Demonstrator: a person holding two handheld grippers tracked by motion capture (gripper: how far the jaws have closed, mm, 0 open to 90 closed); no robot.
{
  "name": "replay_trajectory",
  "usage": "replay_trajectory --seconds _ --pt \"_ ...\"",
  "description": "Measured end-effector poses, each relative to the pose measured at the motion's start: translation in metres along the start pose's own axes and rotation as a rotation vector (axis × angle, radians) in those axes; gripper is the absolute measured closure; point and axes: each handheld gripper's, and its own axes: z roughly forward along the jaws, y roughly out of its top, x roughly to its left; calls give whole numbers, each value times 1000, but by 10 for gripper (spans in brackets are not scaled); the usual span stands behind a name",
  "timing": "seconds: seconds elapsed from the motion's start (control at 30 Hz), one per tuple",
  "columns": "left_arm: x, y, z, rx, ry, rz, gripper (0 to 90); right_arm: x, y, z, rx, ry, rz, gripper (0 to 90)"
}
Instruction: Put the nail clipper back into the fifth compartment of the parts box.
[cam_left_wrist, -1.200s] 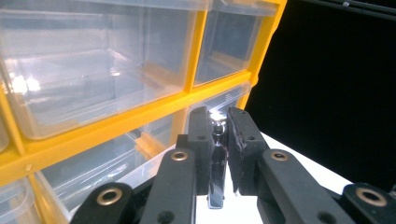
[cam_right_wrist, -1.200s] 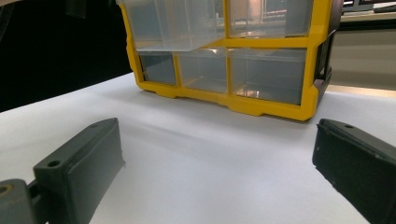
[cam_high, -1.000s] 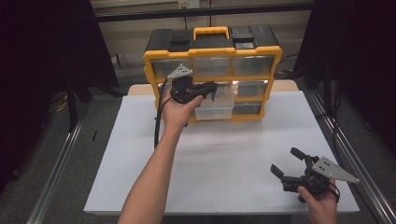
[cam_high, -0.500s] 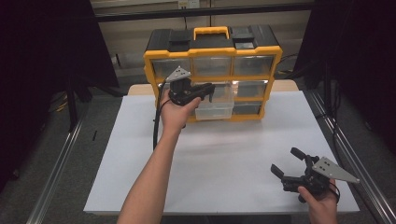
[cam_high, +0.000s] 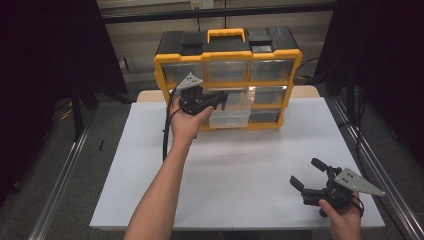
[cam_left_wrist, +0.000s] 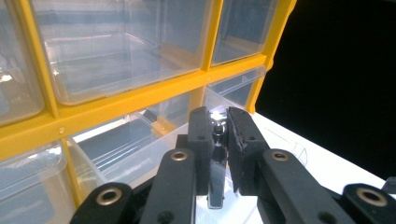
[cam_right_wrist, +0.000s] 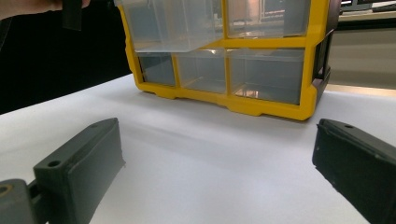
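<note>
A white worktop (cam_high: 240, 170) is carrying a yellow organiser (cam_high: 227, 75) at its far edge, with a black top, a yellow handle and clear drawers. Grey floor and metal rails are running along both sides, and dark curtains are closing off the room to left and right; a pale wall is lying behind.

The left claw (cam_high: 220, 99) is reaching at the organiser's middle row, where one clear drawer (cam_high: 230, 114) is standing pulled out over the worktop. In the left gripper view the left claw (cam_left_wrist: 219, 140) is clenching a small shiny metal piece (cam_left_wrist: 216, 163) just above the open drawer (cam_left_wrist: 121, 149); what the piece is cannot be told, since the jaws are hiding most of it.

The right claw (cam_high: 307, 175) is hovering low near the worktop's front right corner, well apart from the organiser, its jaws spread wide and gripping nothing. The right hand (cam_high: 345, 220) is being cut off by the frame's bottom edge
</note>
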Motion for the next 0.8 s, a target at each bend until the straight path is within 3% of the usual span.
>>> replay_trajectory --seconds 0.43,0.5,0.53,0.77,0.8 --pt "2 -2 -2 22 25 15 797 0 0 0 -3 -5 -1 12" --pt "2 -3 -2 9 12 18 753 0 0 0 -2 -3 -2 12" --pt "1 -2 -2 14 28 19 753 0 0 0 -2 -3 -2 12" --pt "1 -2 -5 11 26 10 678 0 0 0 1 -6 -7 12" --pt "1 -2 -5 8 11 10 662 0 0 0 1 -5 -6 12"
